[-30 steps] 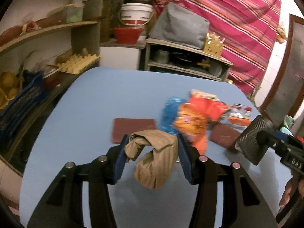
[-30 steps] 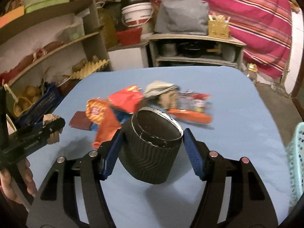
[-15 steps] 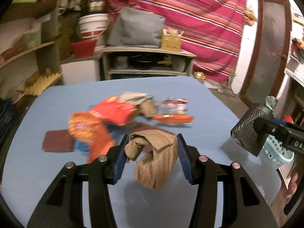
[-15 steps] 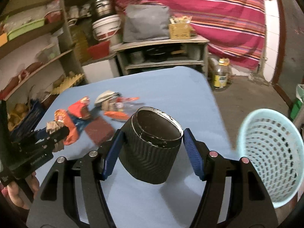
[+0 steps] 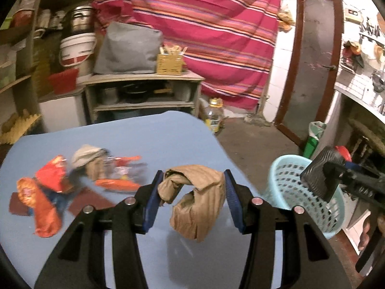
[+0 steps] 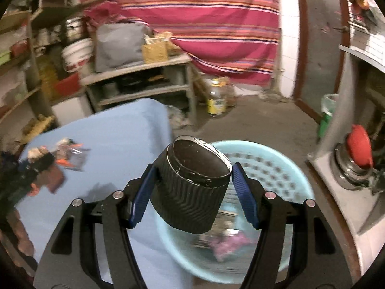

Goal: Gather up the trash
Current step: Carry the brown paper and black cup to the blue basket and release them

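Your left gripper (image 5: 191,193) had its two blue-padded fingers (image 5: 152,200) partly closed, pressing from both sides on a crumpled brown paper bag (image 5: 195,200). The bag was twisted and creased, tan in colour, with one folded end drooping below the pads and the rest bunched between them. It hung above the near edge of the blue table (image 5: 144,139), clear of the surface. Your right gripper (image 6: 193,187) held its fingers (image 6: 142,192) somewhat wider, clamped on the sides of a black ribbed cup (image 6: 192,192). The cup was a short, wide cylinder with wavy grooves around its wall and a thin pale rim; it was tilted so that its dark open mouth faced away and upward. It sat directly above a light blue plastic basket (image 6: 284,168) with a perforated wall, which stood on the floor just beside the table's edge. Inside the basket lay some blurred rubbish, including something pink (image 6: 228,243). Back on the table, well apart from both grippers, a loose pile of trash (image 5: 79,175) was spread out: red and orange wrappers, a pale crumpled piece and flat dark red squares. In the left view, the cup and the right gripper showed at the right edge over the basket.
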